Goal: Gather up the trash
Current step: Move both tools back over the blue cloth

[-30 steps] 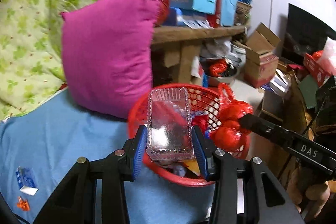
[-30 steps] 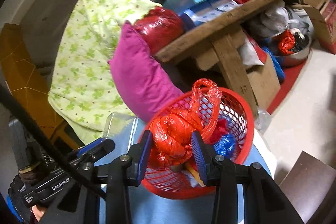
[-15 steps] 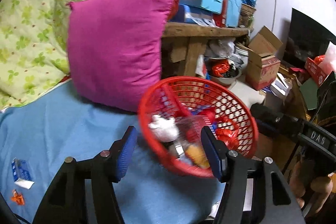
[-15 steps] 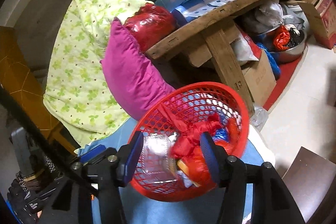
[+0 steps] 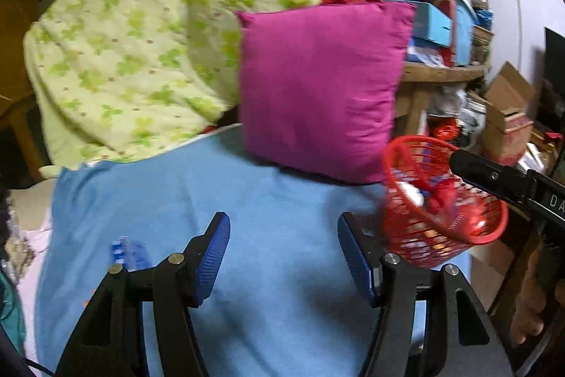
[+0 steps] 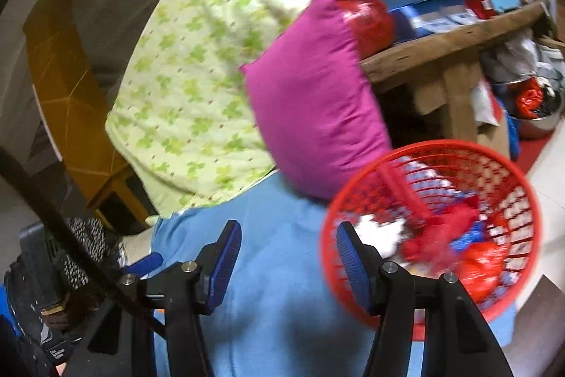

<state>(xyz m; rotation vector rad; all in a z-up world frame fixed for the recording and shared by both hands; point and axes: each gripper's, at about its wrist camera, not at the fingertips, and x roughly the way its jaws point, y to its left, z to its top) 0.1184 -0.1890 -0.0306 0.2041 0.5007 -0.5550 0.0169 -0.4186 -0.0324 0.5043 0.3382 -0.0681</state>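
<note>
A red mesh basket (image 5: pixel 416 165) (image 6: pixel 501 158) sits on the blue sheet (image 5: pixel 275 200) at the bed's right end. Inside lie a red plastic bag (image 6: pixel 452 228), white crumpled paper (image 6: pixel 378 232) and other scraps. My left gripper (image 5: pixel 282 253) stands open over bare sheet, the basket to its right. A blue-and-white wrapper (image 5: pixel 129 253), blurred, lies just left of its left finger. My right gripper (image 6: pixel 287 260) is open too, with its right finger (image 6: pixel 353 267) in front of the basket's near rim and nothing between the pads.
A magenta cushion (image 5: pixel 321 87) leans against a green-patterned quilt (image 5: pixel 141 52) behind the basket. A wooden bench (image 6: pixel 452 41) piled with boxes stands to the right, with cardboard boxes (image 5: pixel 508 115) on the floor. The other gripper's black body (image 5: pixel 508 182) reaches over the basket.
The left gripper let go of the clear plastic tray and the right let go of the red bag; both now lie in the basket. Both grippers opened and swung left, away from it.
</note>
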